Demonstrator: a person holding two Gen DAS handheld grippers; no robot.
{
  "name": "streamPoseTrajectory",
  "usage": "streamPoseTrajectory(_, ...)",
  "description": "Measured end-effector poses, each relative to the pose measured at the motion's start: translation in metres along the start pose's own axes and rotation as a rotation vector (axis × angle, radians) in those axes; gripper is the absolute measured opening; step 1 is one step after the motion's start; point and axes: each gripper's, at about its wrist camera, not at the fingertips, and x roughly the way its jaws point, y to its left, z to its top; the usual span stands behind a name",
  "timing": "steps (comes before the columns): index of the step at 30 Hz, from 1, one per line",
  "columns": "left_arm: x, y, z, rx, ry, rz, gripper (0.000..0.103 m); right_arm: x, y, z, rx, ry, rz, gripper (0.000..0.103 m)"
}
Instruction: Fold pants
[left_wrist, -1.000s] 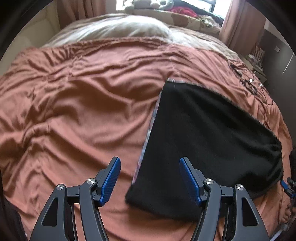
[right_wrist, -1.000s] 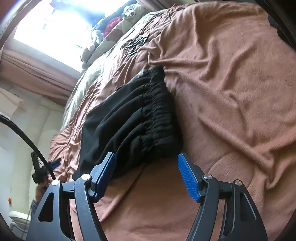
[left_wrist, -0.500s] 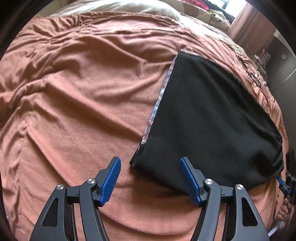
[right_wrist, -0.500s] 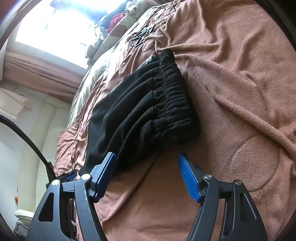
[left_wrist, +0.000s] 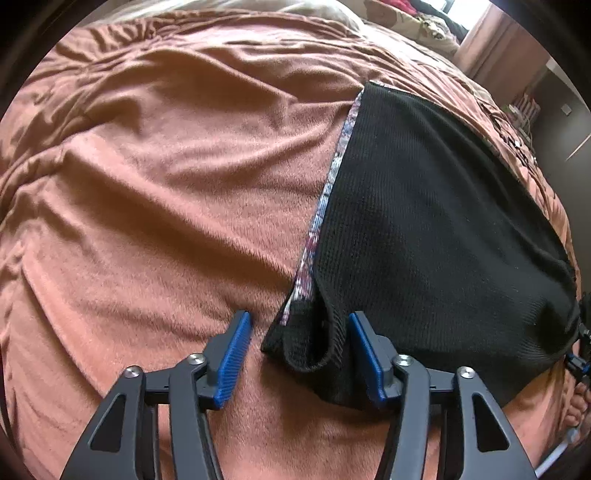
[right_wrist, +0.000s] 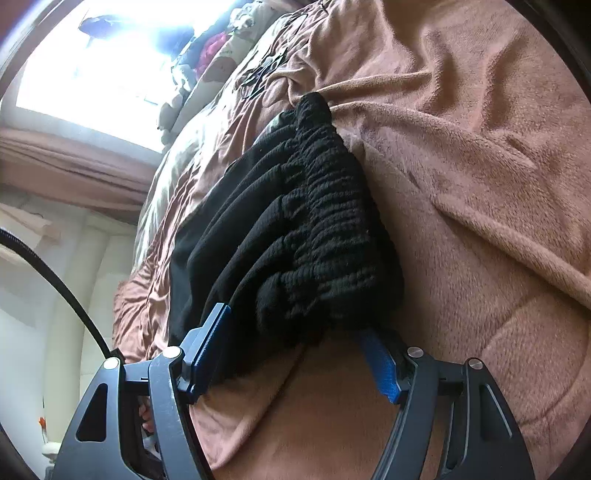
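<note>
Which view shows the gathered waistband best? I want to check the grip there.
The right wrist view: the waistband fills the middle, its gathers clear, with the right gripper open around its near end. The left wrist view shows only the pants' flat black cloth and hem corner; the waistband lies at the far right edge.

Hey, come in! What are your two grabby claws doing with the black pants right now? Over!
Left gripper open, straddling pants hem corner. Right gripper open around bunched waistband. Pants flat on brown blanket. Nothing in the way.
</note>
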Motion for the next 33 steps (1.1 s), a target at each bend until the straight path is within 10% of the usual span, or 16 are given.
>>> streamPoseTrajectory(4, -0.004, -0.012, -0.002, 0.060, -0.026, 0.003, 0.014, -0.001, -0.003, 0.000, 0.030, -0.029, -0.007, 0.056)
streamPoseTrajectory(11, -0.029, -0.017, 0.003, 0.061, -0.060, 0.014, 0.011, -0.014, -0.005, 0.003, 0.038, -0.089, -0.026, 0.020)
streamPoseTrajectory(23, -0.099, -0.027, 0.007, 0.050, -0.086, -0.013, 0.010, -0.050, 0.035, -0.010, -0.091, -0.073, -0.031, 0.016)
streamPoseTrajectory(33, -0.149, -0.004, -0.051, -0.032, -0.079, -0.037, 0.010, -0.073, 0.044, -0.022, -0.163, 0.008, -0.034, 0.016)
